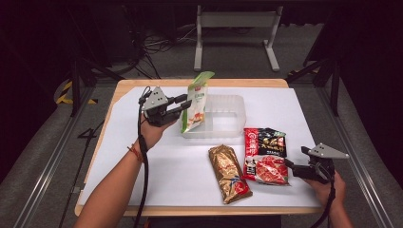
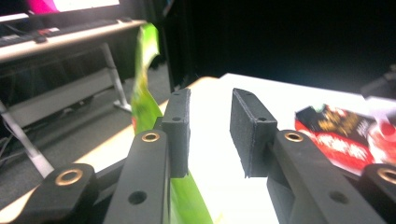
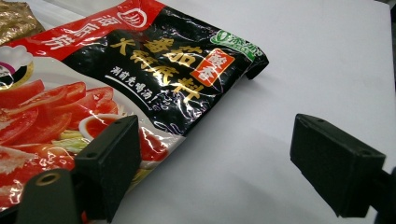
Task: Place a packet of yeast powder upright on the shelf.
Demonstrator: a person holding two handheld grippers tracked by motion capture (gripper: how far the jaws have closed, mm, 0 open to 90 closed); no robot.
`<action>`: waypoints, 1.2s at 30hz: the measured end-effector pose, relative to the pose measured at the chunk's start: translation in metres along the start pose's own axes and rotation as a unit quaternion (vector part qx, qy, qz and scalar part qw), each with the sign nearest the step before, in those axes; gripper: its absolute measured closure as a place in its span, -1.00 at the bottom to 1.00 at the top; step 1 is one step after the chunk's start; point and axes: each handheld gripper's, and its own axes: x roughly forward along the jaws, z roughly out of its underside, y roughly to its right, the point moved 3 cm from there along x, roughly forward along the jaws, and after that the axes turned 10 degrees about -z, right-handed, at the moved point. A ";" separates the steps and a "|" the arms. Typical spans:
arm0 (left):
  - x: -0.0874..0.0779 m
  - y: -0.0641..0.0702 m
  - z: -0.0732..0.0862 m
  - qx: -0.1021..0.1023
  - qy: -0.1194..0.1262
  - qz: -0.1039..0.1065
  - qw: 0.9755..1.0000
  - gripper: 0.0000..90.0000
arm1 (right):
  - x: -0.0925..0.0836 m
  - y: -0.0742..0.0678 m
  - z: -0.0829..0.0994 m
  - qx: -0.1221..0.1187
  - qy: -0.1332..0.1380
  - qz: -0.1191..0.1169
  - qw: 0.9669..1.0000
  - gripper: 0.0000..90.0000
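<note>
My left gripper had its jaws parted, nothing pressed between the pads. In the left gripper view the green pouch ran past the outer side of one jaw, not in the gap; whether it brushed that jaw I couldn't say, the picture was too blurred there. From the high view that green pouch stood nearly upright, leaning against the near left corner of the clear plastic tray, with my jaw tips just beside its left edge. My left hand held the gripper level, pointing right toward the pouch, forearm angling in from the bottom left.

My right gripper stood wide open and held nothing. In the right gripper view its jaws hovered low over the white table cover, one jaw over the edge of the red and black packet. That packet lay flat at the right, with the gold packet just beside it. My right hand sat low by the table's near right corner, gripper pointing left.
</note>
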 end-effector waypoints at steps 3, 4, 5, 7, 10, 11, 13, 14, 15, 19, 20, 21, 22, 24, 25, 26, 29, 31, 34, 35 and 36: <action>-0.003 0.003 0.008 0.001 -0.014 0.014 1.000 0.62 | 0.000 0.000 0.000 0.000 0.000 0.000 1.000 -0.62; -0.003 0.004 0.012 0.005 -0.020 0.016 1.000 0.63 | 0.000 0.000 0.000 0.000 0.000 0.000 1.000 -0.62; -0.003 0.006 0.016 0.011 -0.029 0.018 0.999 0.68 | 0.000 0.000 0.000 0.000 0.000 0.000 1.000 -0.62; -0.003 0.008 0.023 0.017 -0.044 0.024 0.999 0.73 | 0.000 0.000 0.000 0.000 0.000 -0.001 1.000 -0.62; -0.002 0.010 0.031 0.016 -0.071 0.028 0.997 0.74 | 0.000 0.000 0.000 -0.001 0.001 0.000 1.000 -0.62; -0.001 0.011 0.034 0.017 -0.083 0.034 0.996 0.74 | 0.000 0.000 0.000 -0.001 0.001 0.000 1.000 -0.62; 0.000 0.013 0.037 0.022 -0.099 0.039 0.994 0.78 | 0.000 0.000 0.000 -0.001 0.002 -0.001 1.000 -0.62; 0.001 0.016 0.040 0.027 -0.110 0.047 0.992 0.81 | -0.001 0.000 0.000 -0.001 0.003 0.001 1.000 -0.63; 0.001 0.018 0.042 0.032 -0.116 0.048 0.992 0.83 | -0.002 0.000 0.000 0.000 0.005 0.005 1.000 -0.63; 0.007 0.023 0.048 0.057 -0.157 0.047 0.985 1.00 | -0.005 0.002 -0.001 0.004 0.016 0.013 1.000 -0.63; 0.008 0.024 0.050 0.059 -0.164 0.045 0.984 1.00 | -0.004 0.002 -0.001 0.004 0.015 0.013 1.000 -0.63; 0.010 0.024 0.051 0.065 -0.171 0.040 0.982 1.00 | -0.004 0.001 -0.001 0.002 0.013 0.013 1.000 -0.63; 0.012 0.025 0.053 0.070 -0.178 0.034 0.981 1.00 | -0.004 0.001 -0.001 0.001 0.010 0.012 1.000 -0.63; 0.016 0.026 0.056 0.084 -0.193 0.022 0.977 1.00 | -0.003 0.000 -0.002 -0.002 0.010 0.011 1.000 -0.63; 0.017 0.026 0.057 0.084 -0.195 0.020 0.977 1.00 | -0.003 0.000 -0.002 -0.002 0.009 0.010 1.000 -0.63; 0.019 0.026 0.058 0.084 -0.198 0.021 0.976 1.00 | -0.002 -0.001 -0.002 -0.001 0.010 0.010 1.000 -0.63; 0.027 0.029 0.061 0.097 -0.211 0.013 0.973 1.00 | -0.002 -0.001 -0.002 -0.002 0.007 0.008 1.000 -0.63; 0.029 0.028 0.060 0.092 -0.210 0.015 0.973 1.00 | -0.002 -0.001 -0.001 -0.003 0.007 0.009 1.000 -0.63; 0.033 0.026 0.059 0.093 -0.211 0.015 0.973 1.00 | -0.002 0.000 -0.001 0.000 0.008 0.008 1.000 -0.63; 0.034 0.026 0.059 0.094 -0.213 0.015 0.972 1.00 | -0.002 0.000 -0.001 0.001 0.007 0.007 1.000 -0.63; 0.035 0.026 0.059 0.092 -0.214 0.013 0.972 1.00 | -0.002 0.000 -0.001 0.000 0.007 0.005 1.000 -0.63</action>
